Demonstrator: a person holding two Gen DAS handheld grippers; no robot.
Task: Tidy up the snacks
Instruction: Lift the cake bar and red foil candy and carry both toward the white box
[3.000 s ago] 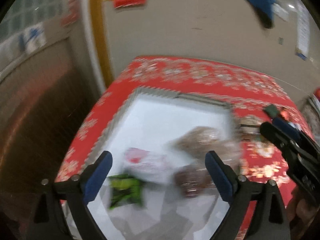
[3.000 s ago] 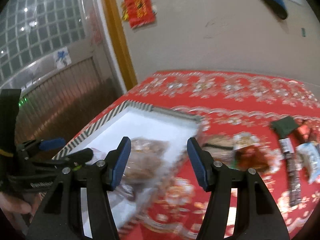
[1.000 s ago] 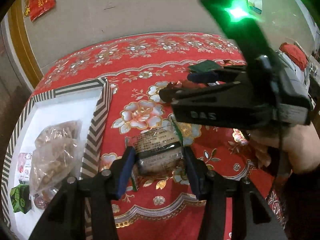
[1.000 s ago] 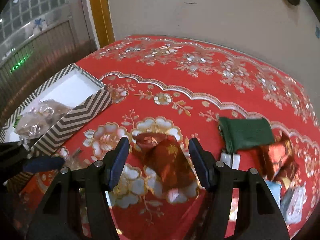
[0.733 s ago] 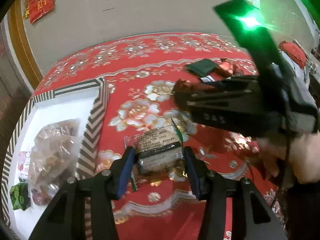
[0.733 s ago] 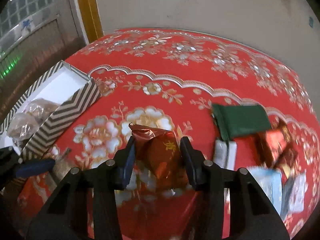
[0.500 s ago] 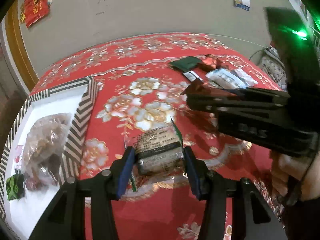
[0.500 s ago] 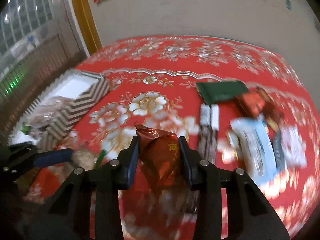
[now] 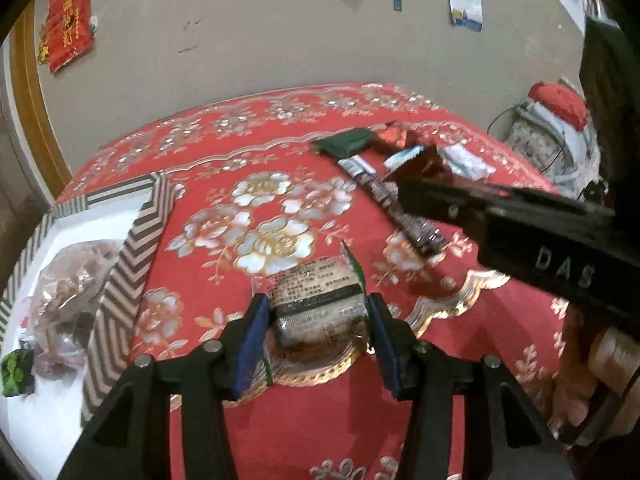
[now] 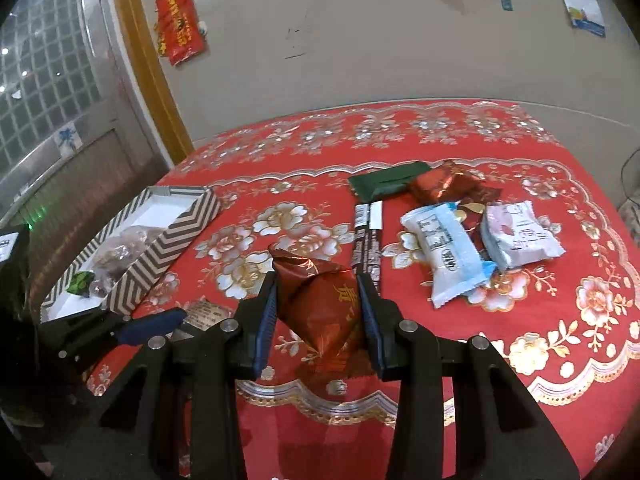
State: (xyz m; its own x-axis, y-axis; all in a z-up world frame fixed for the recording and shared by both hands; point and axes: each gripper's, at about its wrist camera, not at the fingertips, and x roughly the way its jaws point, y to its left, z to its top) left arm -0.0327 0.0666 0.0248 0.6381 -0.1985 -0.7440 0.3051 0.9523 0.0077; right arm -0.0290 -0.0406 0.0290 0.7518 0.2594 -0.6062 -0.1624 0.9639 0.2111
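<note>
2 grippers angled downward: left gripper (image 9: 317, 325) clamps clear packet (image 9: 318, 300), right gripper (image 10: 318, 314) red packet (image 10: 320, 308).

Home room: floral red tablecloth (image 10: 400, 152), red wall banner (image 10: 180, 20), glass-block window (image 10: 36, 60).

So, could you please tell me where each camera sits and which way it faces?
Left wrist: sits on the left tool, looking down along its fingers at the clear-wrapped snack it grips; the right tool and a hand show at right.
Right wrist: sits on the right tool, facing the red foil snack it grips; the left tool shows at lower left.
Both share the chevron box and the red tablecloth.
</note>
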